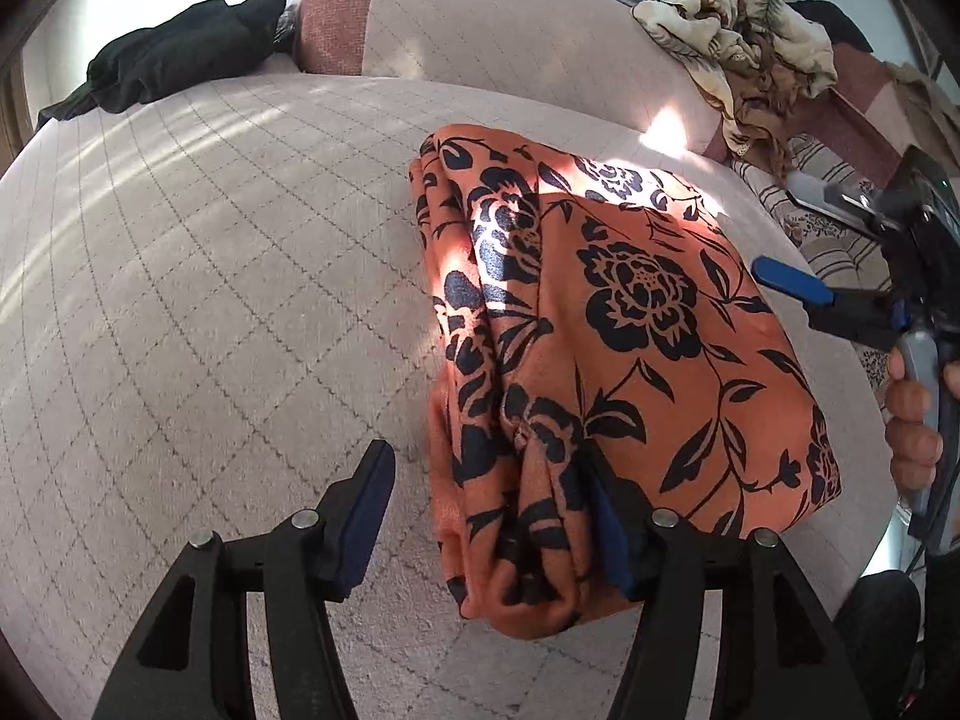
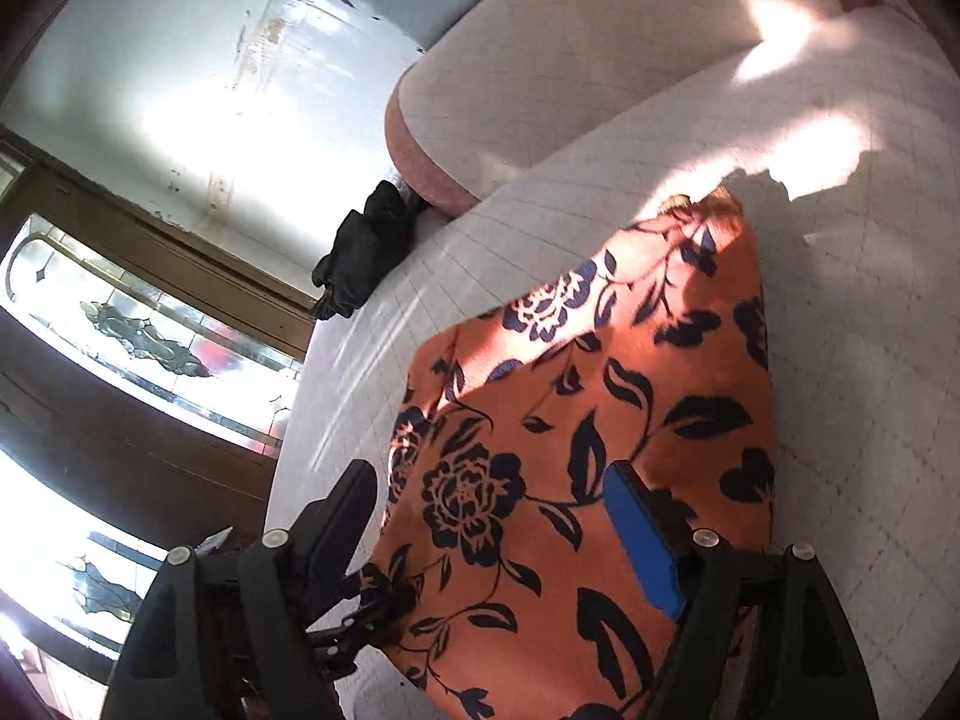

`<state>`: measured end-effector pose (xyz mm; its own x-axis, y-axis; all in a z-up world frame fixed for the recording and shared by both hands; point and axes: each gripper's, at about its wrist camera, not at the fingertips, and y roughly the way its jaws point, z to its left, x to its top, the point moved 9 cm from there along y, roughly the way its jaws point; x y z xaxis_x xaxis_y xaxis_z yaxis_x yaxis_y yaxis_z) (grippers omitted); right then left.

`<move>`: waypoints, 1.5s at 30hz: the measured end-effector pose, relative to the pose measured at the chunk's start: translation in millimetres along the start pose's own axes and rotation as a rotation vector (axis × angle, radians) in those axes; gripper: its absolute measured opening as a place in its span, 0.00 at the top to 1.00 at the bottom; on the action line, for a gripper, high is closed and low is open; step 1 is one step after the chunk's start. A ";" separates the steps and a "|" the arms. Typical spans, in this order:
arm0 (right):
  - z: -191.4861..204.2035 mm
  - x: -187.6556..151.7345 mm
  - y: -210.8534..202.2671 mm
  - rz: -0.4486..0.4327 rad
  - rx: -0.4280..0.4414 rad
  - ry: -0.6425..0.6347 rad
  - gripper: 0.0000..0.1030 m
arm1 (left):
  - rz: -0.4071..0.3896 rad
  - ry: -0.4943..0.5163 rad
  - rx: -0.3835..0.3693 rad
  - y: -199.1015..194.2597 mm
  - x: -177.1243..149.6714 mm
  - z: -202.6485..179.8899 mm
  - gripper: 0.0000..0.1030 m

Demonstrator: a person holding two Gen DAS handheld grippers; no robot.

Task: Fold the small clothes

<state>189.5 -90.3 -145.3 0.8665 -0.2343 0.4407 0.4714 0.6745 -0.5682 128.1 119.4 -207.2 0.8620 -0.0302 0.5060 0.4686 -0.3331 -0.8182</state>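
While the orange flowered cloth (image 1: 630,330) lies folded on the quilted sofa seat (image 1: 210,276), mid-frame, both grippers stand wide, gripping nothing. Left gripper (image 1: 495,516) straddles its bunched near end; right gripper (image 2: 498,531), partly cut off, hovers at its edge.

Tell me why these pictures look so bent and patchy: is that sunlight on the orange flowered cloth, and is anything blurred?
Left wrist view: the fisheye lens bows the quilted sofa; a sun patch crosses the orange floral cloth, otherwise shaded and sharp. Right wrist view: the wall is washed out by glare, and the cloth's far corner is slightly smeared.
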 end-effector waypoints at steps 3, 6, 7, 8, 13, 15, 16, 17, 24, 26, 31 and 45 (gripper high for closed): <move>-28.2 13.8 20.1 0.019 -0.044 0.070 0.19 | 0.003 -0.037 -0.018 0.6 -0.2 4.0 0.34; -34.5 18.1 23.7 -0.008 -0.037 0.135 0.20 | 0.007 -0.051 -0.020 0.9 -0.4 5.9 0.33; -22.1 17.8 16.5 -0.029 -0.044 0.088 0.20 | 0.006 -0.049 -0.016 -0.1 -0.2 6.0 0.33; -9.6 14.5 8.8 -0.043 -0.048 0.049 0.20 | 0.006 -0.046 -0.010 -1.3 -0.6 5.4 0.33; 20.3 -26.3 -20.7 -0.053 -0.087 -0.031 0.20 | -0.029 -0.036 0.025 -23.2 -1.7 -0.6 0.33; 21.3 -45.7 -28.1 -0.052 -0.108 -0.020 0.20 | -0.050 -0.025 0.043 -38.8 -3.8 -2.5 0.33; 23.9 -55.1 -31.9 -0.051 -0.110 -0.024 0.20 | -0.060 -0.020 0.060 -47.2 -5.3 -2.7 0.33; 27.4 -64.2 -35.6 -0.054 -0.101 -0.027 0.20 | -0.074 -0.016 0.079 -55.5 -6.5 -2.8 0.33; 14.6 -101.1 -11.0 0.036 -0.235 -0.051 0.18 | -0.129 -0.013 0.183 -107.5 -19.1 -9.8 0.25; 39.1 -99.7 -27.1 -0.011 -0.230 -0.104 0.18 | -0.159 -0.013 0.208 -120.9 -23.0 -10.9 0.17; 63.1 -120.3 -67.6 -0.064 -0.398 -0.225 0.15 | -0.191 -0.064 0.227 -145.1 -36.2 -12.6 0.15; 52.7 -198.9 -114.2 -0.119 -0.648 -0.254 0.15 | -0.215 -0.094 0.287 -169.9 -60.0 -17.2 0.15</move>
<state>-45.3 -83.8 -131.5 0.7750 -0.0566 0.6294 0.6319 0.0835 -0.7706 -6.5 161.6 -93.9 0.7460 0.1029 0.6579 0.6643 -0.0446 -0.7462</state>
